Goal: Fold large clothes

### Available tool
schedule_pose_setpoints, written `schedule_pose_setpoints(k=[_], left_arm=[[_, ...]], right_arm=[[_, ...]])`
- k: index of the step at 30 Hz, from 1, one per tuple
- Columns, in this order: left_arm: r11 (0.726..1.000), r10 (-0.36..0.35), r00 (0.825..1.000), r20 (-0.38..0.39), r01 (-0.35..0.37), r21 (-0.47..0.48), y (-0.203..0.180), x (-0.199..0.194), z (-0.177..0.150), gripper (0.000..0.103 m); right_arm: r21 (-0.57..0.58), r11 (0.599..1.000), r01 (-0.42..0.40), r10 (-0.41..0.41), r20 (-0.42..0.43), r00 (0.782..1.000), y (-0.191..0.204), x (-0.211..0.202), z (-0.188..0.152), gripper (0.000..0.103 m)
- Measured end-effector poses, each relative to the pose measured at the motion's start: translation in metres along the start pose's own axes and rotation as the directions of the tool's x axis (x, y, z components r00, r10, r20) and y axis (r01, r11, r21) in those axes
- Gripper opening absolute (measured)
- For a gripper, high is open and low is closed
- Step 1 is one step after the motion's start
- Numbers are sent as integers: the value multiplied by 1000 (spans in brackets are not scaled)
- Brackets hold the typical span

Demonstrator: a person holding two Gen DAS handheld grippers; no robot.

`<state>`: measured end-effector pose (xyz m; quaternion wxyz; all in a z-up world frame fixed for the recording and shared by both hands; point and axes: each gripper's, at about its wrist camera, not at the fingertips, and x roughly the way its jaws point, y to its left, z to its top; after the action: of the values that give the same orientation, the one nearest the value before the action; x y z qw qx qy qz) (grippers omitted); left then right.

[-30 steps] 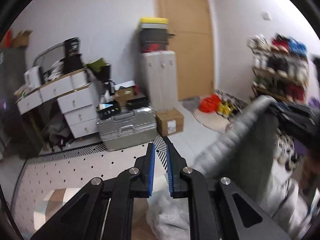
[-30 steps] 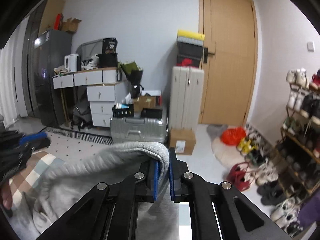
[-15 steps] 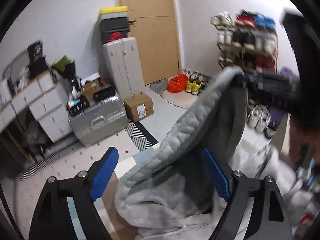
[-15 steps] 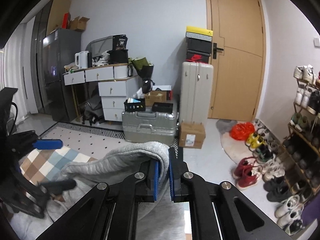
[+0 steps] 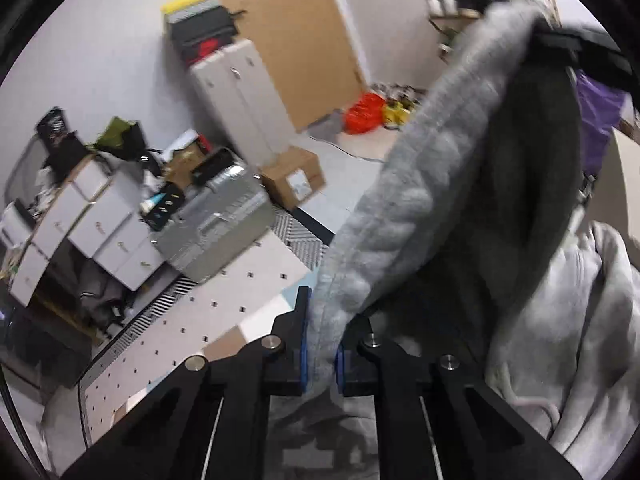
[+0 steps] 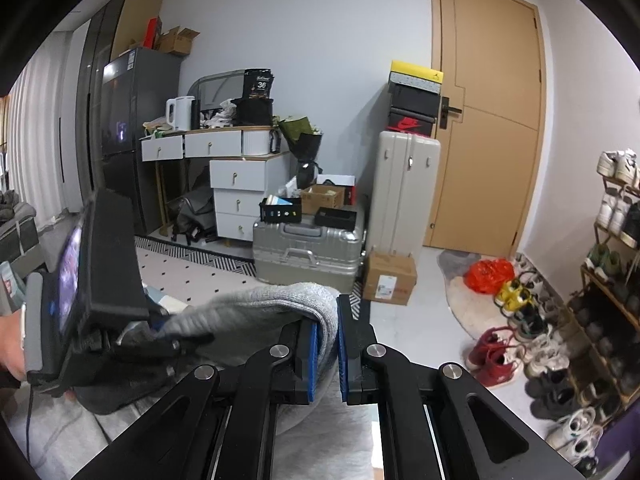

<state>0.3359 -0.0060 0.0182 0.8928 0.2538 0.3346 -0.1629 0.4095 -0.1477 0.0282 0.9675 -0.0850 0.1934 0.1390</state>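
A large grey sweatshirt (image 5: 420, 184) is stretched by its ribbed hem between my two grippers, and the rest of it lies heaped at the lower right. In the left wrist view my left gripper (image 5: 322, 340) is closing on the hem, and its blue pads (image 5: 304, 344) pinch the cloth. The right gripper (image 5: 576, 52) holds the far end of that hem at the upper right. In the right wrist view my right gripper (image 6: 328, 328) is shut on the grey hem (image 6: 260, 304). The left gripper (image 6: 108, 280) sits close by on the left, with a hand behind it.
A dotted rug (image 5: 224, 312) covers the floor ahead. A silver suitcase (image 6: 308, 252), a cardboard box (image 6: 388, 276), a tall white suitcase (image 6: 404, 188) and white drawers (image 6: 240, 192) line the back wall. A shoe rack (image 6: 612, 248) stands at the right, beside the wooden door (image 6: 488, 120).
The left gripper, shut and empty a second ago, opened wide around the grey hem, then shut on it while sinking and rolling. The right gripper kept its grip.
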Motion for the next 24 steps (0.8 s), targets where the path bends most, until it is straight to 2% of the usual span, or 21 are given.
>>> schedule_pose_setpoints(k=[4, 7, 12, 14, 16, 19, 24], left_arm=[[992, 52, 997, 58, -45, -118, 14, -37, 13, 4], [983, 27, 997, 78, -13, -181, 21, -72, 17, 4], [995, 26, 991, 135, -13, -101, -1, -134, 7, 4], [995, 11, 989, 145, 4, -103, -8, -147, 2, 4], [996, 41, 984, 172, -26, -90, -17, -165, -9, 4], [998, 26, 978, 205, -12, -67, -29, -187, -29, 4], [996, -68, 971, 231, 77, -32, -42, -191, -64, 4]], right_arm=[[28, 1000, 2, -2, -2, 1000, -6, -9, 4, 8], [43, 999, -3, 3, 8, 1000, -7, -26, 8, 8], [53, 998, -20, 18, 29, 999, -4, -71, 13, 7], [76, 996, -36, 32, 42, 999, -2, -90, 12, 7], [104, 993, -61, 56, 56, 997, 2, -115, 5, 7], [152, 984, -93, 81, 85, 993, 10, -153, -15, 7], [217, 967, -136, 121, 80, 989, 29, -200, -73, 7]])
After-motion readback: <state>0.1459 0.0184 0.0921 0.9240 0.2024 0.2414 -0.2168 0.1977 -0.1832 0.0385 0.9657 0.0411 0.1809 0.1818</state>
